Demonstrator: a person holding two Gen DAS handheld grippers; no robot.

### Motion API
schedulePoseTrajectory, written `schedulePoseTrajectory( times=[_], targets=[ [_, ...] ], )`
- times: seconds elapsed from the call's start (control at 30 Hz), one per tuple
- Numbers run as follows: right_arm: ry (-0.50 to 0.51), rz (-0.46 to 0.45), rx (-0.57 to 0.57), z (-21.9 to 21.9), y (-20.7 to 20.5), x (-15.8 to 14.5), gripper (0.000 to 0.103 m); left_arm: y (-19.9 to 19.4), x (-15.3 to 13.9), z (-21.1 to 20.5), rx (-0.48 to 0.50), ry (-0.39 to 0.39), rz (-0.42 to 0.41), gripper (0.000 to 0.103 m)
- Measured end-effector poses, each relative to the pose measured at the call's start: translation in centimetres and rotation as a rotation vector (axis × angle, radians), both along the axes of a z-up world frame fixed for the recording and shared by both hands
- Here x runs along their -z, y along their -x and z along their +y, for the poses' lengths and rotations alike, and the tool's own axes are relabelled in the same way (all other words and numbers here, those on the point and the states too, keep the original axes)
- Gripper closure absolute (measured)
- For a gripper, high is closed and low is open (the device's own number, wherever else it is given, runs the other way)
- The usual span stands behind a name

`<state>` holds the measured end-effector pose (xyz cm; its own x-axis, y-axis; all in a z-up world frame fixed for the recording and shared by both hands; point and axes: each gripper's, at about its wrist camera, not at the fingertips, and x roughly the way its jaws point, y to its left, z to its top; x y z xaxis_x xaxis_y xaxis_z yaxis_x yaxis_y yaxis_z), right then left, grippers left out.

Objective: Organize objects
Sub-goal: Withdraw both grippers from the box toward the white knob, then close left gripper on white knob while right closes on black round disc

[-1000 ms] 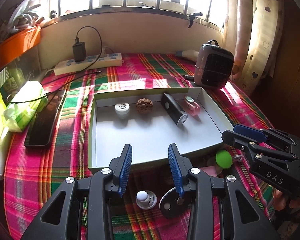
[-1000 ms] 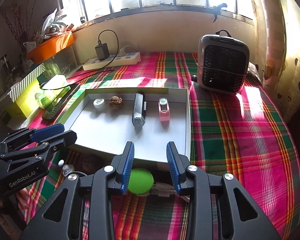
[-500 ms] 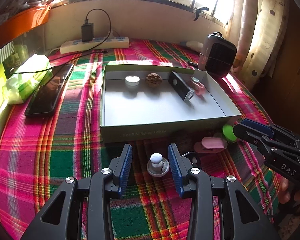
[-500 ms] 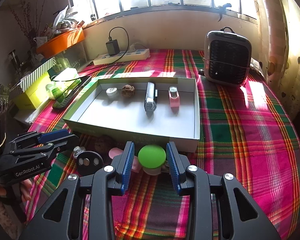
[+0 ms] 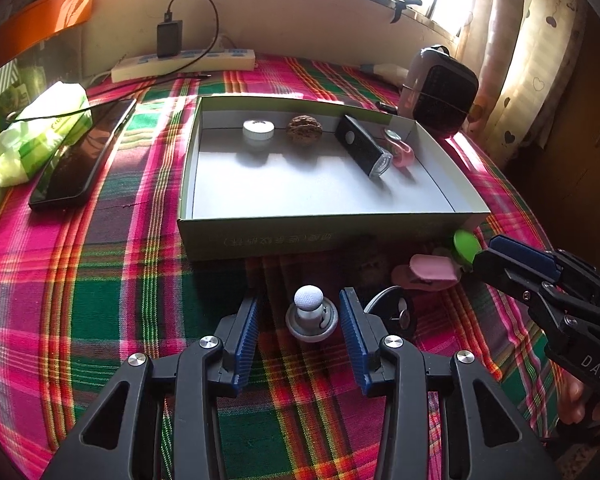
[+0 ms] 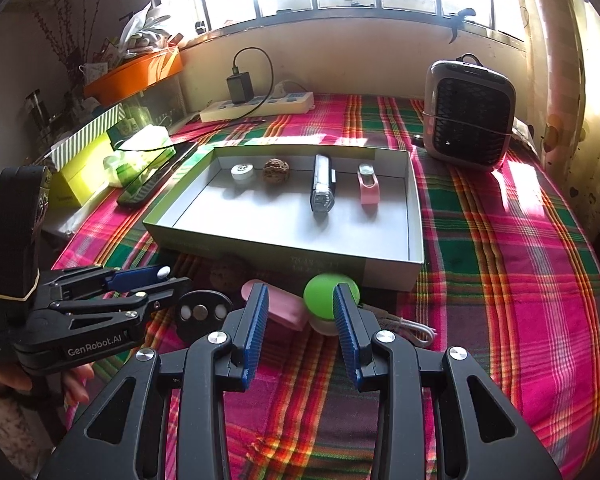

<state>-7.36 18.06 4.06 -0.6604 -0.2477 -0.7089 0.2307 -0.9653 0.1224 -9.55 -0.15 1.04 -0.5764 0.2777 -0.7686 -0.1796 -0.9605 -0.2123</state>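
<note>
Grippers have dropped from over the box since earlier: left gripper spread around knob at 12 o'clock, right gripper spread at green ball, so picks are imminent.

**Tray half filled, more items waiting in front**

An open, shallow cardboard box lies flat on the plaid cloth. Along its far wall sit a white round cap, a brown walnut, a black flashlight lying angled, and a pink clip. Outside, just before the near wall, stand a white knobbed piece on a grey disc, a black disc, a pink oblong, a second walnut and a green dome.
</note>
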Motion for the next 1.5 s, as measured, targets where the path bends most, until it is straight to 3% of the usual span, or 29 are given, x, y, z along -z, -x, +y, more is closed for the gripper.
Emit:
schedulePoseTrajectory(
  times=[0.33, 0.53, 1.07, 1.5],
  targets=[
    [0.031, -0.035, -0.050, -1.2, -0.3, 0.5, 0.068, 0.0, 0.0, 0.4, 0.011, 0.041, 0.004, 0.065],
    [0.034, -0.049, -0.074, -2.0, -0.4, 0.8, 0.068, -0.2, 0.1, 0.0, -0.003, 0.049, 0.009, 0.079],
    [0.038, -0.126, -0.158, -4.9, 0.7, 3.2, 0.055, -0.5, 0.2, -1.8, -0.050, 0.030, 0.019, 0.079],
    [-0.001, -0.096, -0.183, -6.2, 1.0, 3.4, 0.054, -0.5, 0.2, -1.8, -0.039, 0.024, 0.025, 0.079]
  ],
)
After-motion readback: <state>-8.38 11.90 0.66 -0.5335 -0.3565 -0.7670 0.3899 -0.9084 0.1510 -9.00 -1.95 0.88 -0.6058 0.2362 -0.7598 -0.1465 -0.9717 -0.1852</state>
